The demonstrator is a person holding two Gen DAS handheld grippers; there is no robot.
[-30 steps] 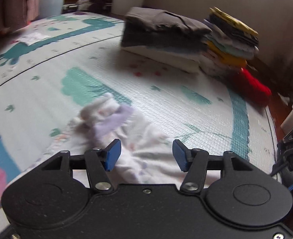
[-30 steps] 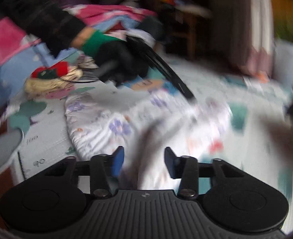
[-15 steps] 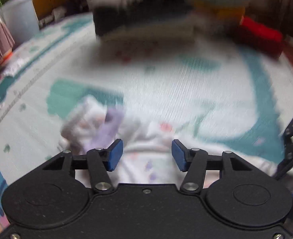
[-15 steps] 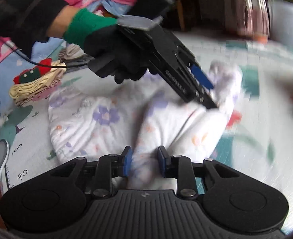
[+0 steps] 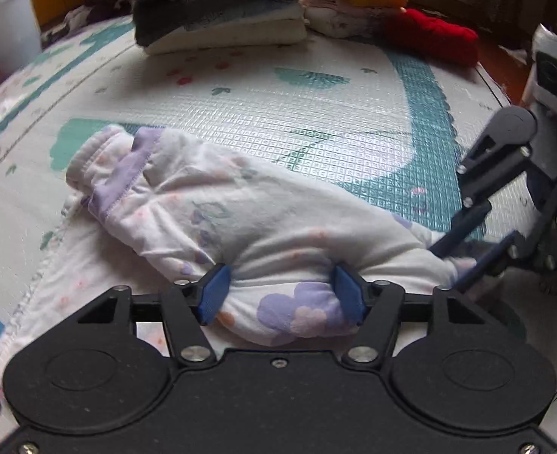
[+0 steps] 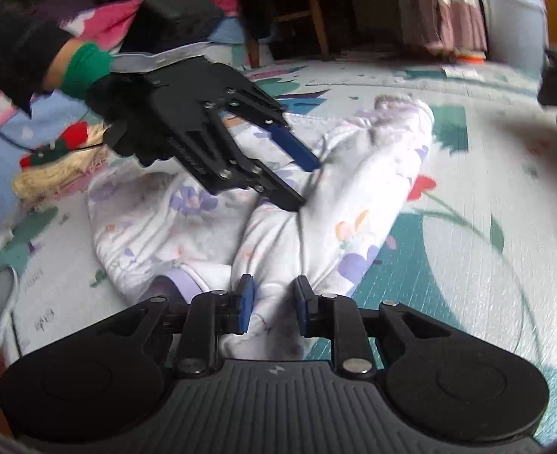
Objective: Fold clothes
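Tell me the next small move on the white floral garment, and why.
Probably let go and draw both grippers back. The white floral cotton garment already lies doubled over on the patterned foam play mat. The left gripper is opening with cloth bunched between its blue pads; the right gripper is closing around a fold.

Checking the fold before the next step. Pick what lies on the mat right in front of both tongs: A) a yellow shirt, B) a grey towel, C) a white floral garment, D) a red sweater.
C: the white floral garment lies bunched on the mat between the fingers of both tongs; red, grey and yellow items sit in the far stacks.
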